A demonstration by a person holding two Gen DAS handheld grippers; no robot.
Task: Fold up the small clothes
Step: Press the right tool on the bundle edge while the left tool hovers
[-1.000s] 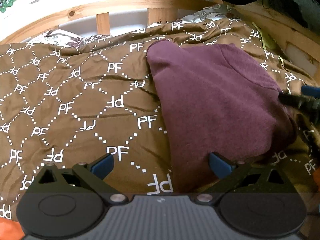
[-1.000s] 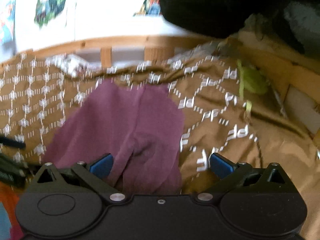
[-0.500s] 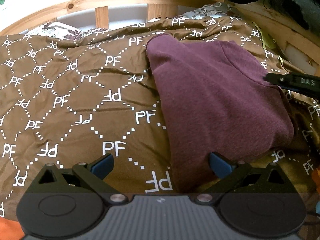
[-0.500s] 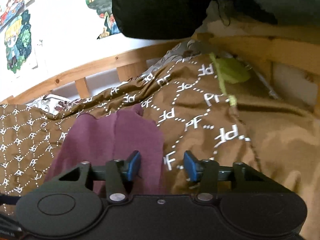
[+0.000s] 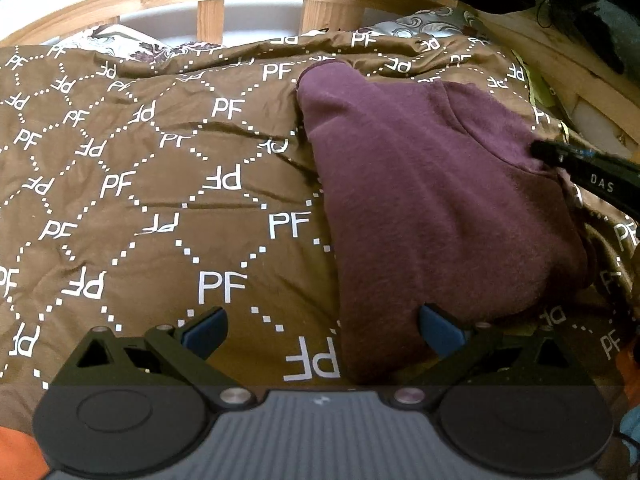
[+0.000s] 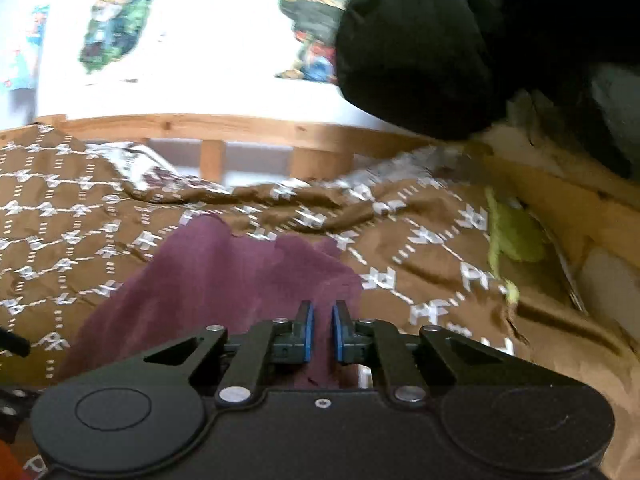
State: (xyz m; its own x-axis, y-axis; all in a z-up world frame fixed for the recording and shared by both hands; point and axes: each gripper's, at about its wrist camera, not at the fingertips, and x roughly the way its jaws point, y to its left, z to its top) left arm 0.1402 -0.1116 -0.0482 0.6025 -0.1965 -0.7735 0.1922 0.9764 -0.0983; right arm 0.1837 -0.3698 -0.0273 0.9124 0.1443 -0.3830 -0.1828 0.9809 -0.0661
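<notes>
A maroon garment [image 5: 432,200] lies on the brown patterned bedspread [image 5: 160,200], right of centre in the left wrist view. My left gripper [image 5: 322,330] is open, low over the garment's near edge, with its right finger at the cloth. My right gripper [image 6: 322,332] has its jaws nearly closed on the right edge of the maroon garment [image 6: 224,280]. It shows as a black tip [image 5: 560,156] at the garment's right side in the left wrist view.
A wooden slatted bed frame [image 5: 208,16] runs along the back and the right side. A green cloth [image 6: 512,236] lies on the bedspread at right. A large dark shape [image 6: 420,40] hangs at upper right. Orange fabric [image 5: 16,452] shows at lower left.
My right gripper's jaws went from wide open to nearly closed on the garment's right edge. My left gripper stayed open and nearly still.
</notes>
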